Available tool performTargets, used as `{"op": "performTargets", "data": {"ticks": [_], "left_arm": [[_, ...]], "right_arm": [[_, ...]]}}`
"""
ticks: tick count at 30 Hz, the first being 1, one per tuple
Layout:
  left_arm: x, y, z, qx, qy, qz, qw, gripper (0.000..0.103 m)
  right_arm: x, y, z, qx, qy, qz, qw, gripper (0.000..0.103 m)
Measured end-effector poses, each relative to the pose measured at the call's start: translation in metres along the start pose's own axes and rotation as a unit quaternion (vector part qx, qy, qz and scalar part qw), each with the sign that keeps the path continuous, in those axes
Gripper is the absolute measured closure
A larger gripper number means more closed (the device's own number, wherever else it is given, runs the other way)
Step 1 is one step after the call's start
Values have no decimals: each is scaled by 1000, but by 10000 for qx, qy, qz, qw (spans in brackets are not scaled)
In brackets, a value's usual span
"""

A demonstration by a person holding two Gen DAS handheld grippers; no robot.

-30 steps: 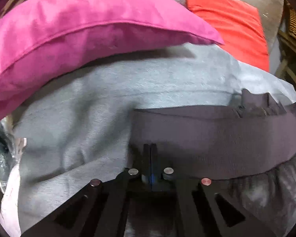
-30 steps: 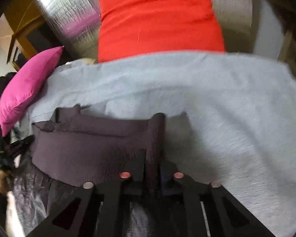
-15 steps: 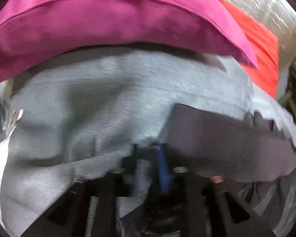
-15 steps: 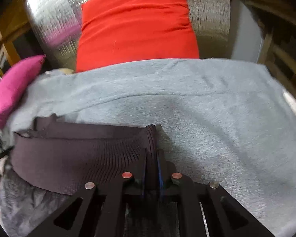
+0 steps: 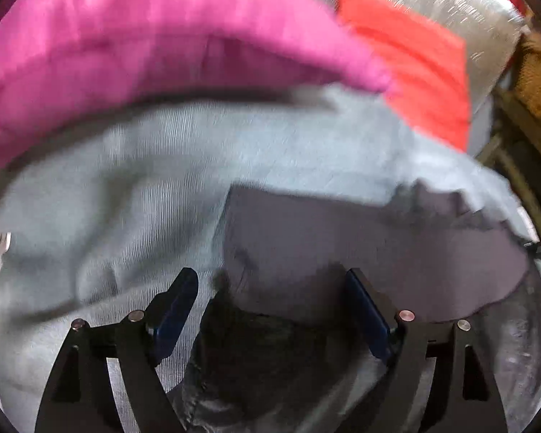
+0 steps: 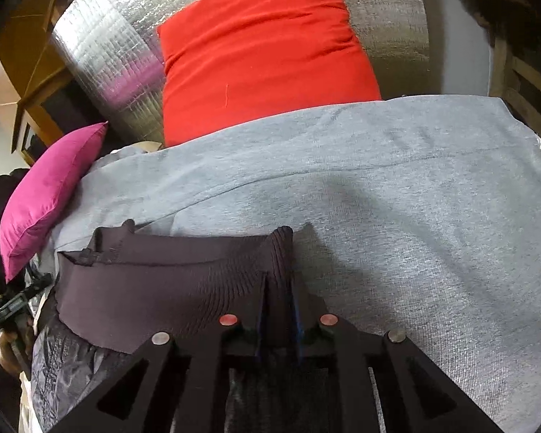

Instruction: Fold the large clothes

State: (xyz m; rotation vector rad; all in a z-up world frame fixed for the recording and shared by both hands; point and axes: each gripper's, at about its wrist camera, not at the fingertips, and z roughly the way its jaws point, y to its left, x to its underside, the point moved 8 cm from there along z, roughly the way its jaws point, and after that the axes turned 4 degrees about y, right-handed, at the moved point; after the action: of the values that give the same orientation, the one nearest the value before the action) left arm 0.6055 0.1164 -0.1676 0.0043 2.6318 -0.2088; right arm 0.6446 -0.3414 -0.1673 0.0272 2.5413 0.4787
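The left hand-held gripper (image 5: pixel 267 299) stands wide, and its jaws are opening as I watch; the blue pads are well apart. The corner of the dark ribbed waistband (image 5: pixel 360 252) lies loose in the gap between them, and neither pad presses on it. This hand-held gripper points steeply down at the cloth, though its view is blurred.

The right hand-held gripper (image 6: pixel 277 310) is narrow, its jaws just beginning to open, yet the pads still pinch the other end of the dark ribbed waistband (image 6: pixel 162 288), which bunches up into a ridge right at the fingertips. It too tilts downward over the cloth.

The waistband belongs to a dark garment (image 6: pixel 68 361) whose shiny, crinkled body hangs below it at the near edge. The band itself lies stretched across a grey cloth (image 6: pixel 414 216) that covers the surface ahead. Beyond the grey cloth a red cushion (image 6: pixel 267 54) leans against a silver quilted backing (image 6: pixel 104 47), and a pink cushion (image 5: pixel 144 47) lies along the left side, its edge touching the grey cloth.

I can read no writing or labels anywhere.
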Motion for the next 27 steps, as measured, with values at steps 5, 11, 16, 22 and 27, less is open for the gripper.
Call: {"op": "performTargets", "data": {"ticks": [5, 11, 16, 22, 27], "left_arm": [[0, 5, 11, -261, 147, -93, 9995, 81], [-9, 21, 2, -620, -94, -325, 9975, 83], [-1, 29, 17, -728, 26, -417, 9965, 83], [-7, 17, 26, -910, 58, -307, 9954, 80], [-18, 0, 23, -1576, -82, 50, 9875, 58]], "right_arm": [[2, 3, -1, 239, 65, -217, 9995, 92], [-15, 9, -26, 673, -503, -430, 9955, 95], [-5, -15, -1, 1080, -267, -259, 9934, 96], [-5, -16, 4, 1238, -218, -272, 9917, 96], [-4, -15, 5, 1324, -25, -319, 9907, 72]]}}
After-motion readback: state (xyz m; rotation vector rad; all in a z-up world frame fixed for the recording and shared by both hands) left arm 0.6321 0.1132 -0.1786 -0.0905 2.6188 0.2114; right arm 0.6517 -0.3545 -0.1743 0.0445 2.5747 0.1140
